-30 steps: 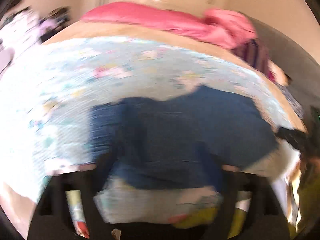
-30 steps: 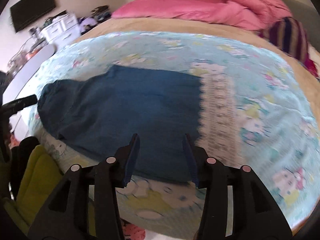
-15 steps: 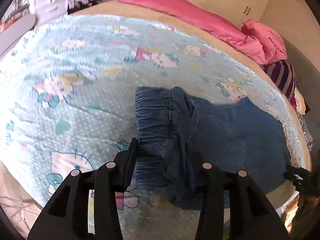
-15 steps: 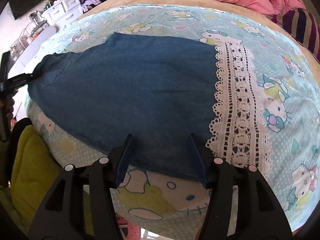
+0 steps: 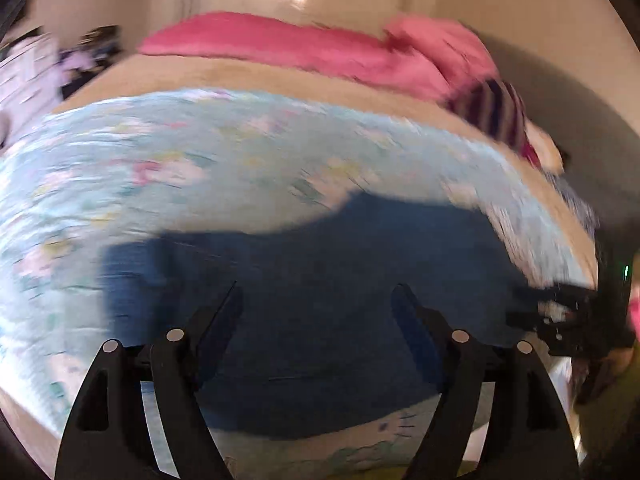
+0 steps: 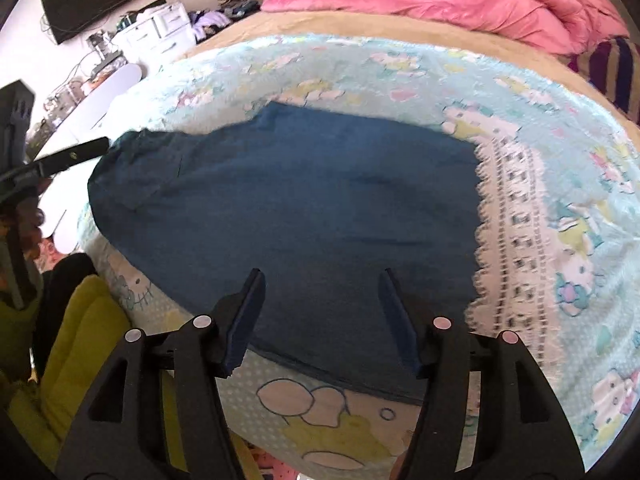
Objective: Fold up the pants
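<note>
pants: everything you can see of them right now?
The pants are dark blue, denim-looking, lying flat and spread out on the cartoon-print blanket near the bed's front edge. A white lace band lies along their right end. Both the left gripper and right gripper are open above them, holding nothing.

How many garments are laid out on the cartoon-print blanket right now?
1: dark blue denim pants with a white lace hem, lying flat near the light blue cartoon-print blanket's front edge, ahead of both open grippers. Anything beneath them would be hidden.
</note>
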The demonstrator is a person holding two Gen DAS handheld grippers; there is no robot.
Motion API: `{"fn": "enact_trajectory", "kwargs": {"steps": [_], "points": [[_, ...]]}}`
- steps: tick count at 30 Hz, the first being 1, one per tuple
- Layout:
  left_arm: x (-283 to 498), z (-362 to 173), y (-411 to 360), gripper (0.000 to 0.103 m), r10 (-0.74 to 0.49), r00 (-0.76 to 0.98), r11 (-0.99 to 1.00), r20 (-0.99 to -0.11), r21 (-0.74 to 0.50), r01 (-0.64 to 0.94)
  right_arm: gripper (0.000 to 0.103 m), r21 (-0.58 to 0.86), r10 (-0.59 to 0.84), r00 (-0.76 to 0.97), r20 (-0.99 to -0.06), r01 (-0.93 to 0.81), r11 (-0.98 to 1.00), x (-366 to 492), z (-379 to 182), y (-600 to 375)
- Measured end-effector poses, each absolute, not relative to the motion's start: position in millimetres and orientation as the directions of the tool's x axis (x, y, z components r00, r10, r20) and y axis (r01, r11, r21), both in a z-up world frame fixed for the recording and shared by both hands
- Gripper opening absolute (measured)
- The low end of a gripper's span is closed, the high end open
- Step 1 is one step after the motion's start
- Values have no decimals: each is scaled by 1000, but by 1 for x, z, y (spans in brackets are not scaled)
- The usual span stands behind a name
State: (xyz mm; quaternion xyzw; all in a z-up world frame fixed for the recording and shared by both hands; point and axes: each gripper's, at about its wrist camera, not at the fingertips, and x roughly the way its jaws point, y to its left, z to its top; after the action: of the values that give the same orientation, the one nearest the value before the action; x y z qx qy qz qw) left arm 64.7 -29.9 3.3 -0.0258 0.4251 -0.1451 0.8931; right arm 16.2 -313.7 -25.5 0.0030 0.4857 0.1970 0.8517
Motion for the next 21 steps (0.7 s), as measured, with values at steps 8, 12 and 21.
{"fn": "enact_trajectory", "kwargs": {"steps": [8, 12, 21], "points": [[86, -58, -64, 76, -236, 443, 948, -865, -105, 300, 58, 200, 355, 494, -794, -339, 919, 16, -10, -337], [98, -32, -64, 76, -293, 494, 941, -819, -156, 300, 58, 171, 268, 616, -741, -214, 962, 52, 24, -389], [172, -20, -87, 76, -292, 515, 940, -806, -142, 311, 48, 265, 276, 524, -806, -98, 959, 154, -16, -460]]}}
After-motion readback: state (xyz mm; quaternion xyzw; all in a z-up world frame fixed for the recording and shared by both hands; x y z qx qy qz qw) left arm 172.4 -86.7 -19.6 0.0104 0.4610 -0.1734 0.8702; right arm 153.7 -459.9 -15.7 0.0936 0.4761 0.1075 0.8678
